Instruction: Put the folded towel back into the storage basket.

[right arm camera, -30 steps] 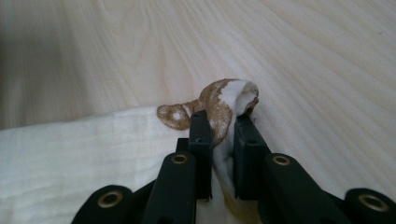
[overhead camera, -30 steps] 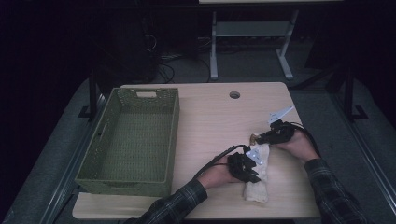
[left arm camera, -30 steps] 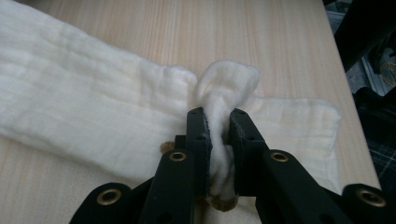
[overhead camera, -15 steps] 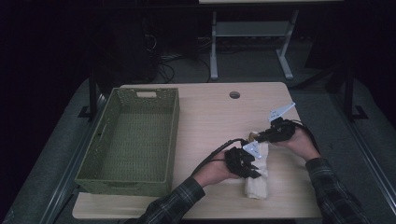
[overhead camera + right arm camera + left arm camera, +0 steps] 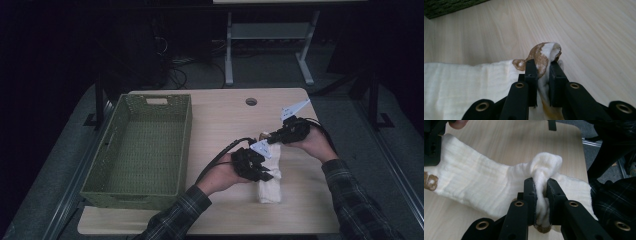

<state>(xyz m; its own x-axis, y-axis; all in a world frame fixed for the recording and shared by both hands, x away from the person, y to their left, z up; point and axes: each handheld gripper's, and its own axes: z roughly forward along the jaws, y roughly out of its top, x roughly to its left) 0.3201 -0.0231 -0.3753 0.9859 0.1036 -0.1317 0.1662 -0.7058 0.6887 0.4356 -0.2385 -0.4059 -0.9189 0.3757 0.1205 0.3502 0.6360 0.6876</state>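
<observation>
Sock (image 5: 270, 172) on table (image 5: 220, 120), right of basket (image 5: 137, 150); long axis runs near-to-far. Left gripper (image 5: 267, 175) clamps a fold at the near part, right gripper (image 5: 267, 137) clamps the brown far tip. Basket lies left, nearer the left hand

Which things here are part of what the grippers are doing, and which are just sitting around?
In use:
- cream sock
- left gripper, shut on a fold of it
- right gripper, shut on its brown-patterned end

Lying about:
- green woven basket
- table
</observation>
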